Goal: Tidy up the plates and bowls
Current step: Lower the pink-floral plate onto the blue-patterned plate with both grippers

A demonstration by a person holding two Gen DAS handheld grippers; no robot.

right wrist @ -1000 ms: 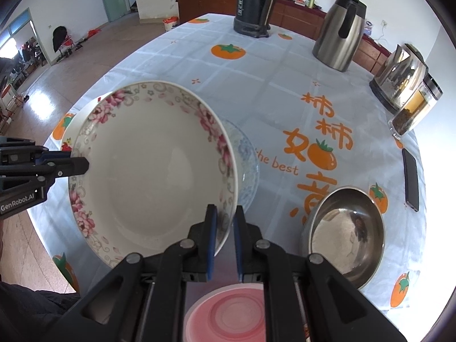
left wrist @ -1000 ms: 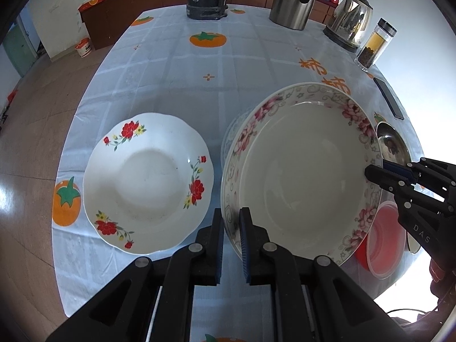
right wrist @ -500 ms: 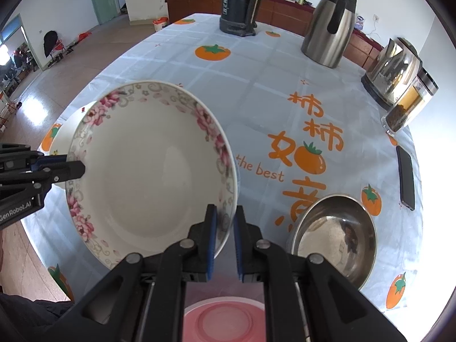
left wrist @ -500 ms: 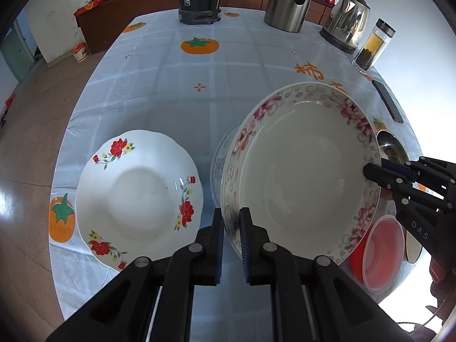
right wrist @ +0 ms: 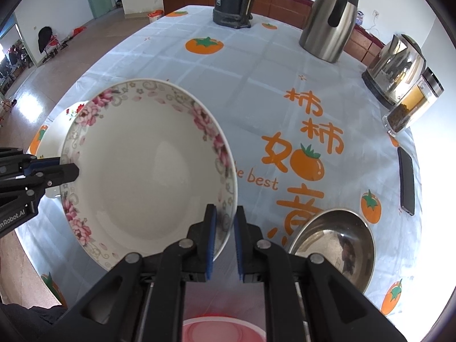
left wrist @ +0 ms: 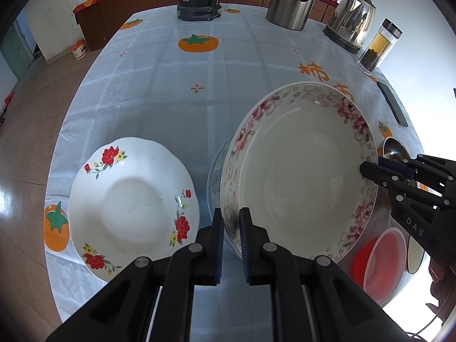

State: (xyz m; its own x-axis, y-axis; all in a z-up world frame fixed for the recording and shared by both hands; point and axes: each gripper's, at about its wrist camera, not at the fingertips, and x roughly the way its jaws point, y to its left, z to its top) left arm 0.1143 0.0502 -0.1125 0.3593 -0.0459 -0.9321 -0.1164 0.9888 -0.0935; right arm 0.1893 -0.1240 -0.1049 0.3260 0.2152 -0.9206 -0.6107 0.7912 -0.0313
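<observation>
Pink-flowered bowl (left wrist: 299,171) held tilted above the tabletop (left wrist: 199,85), gripped at opposite rims: left hand-held gripper (left wrist: 229,225) pinches the near-left rim, right hand-held gripper (right wrist: 225,228) pinches the far side. Beneath it, edge of one pale patterned bowl (left wrist: 216,171). One red-flowered plate (left wrist: 131,199) lies just left, apart. One steel bowl (right wrist: 333,245), one red container (left wrist: 379,262) at right. Three kettles or flasks, one glass jar, one phone behind.
</observation>
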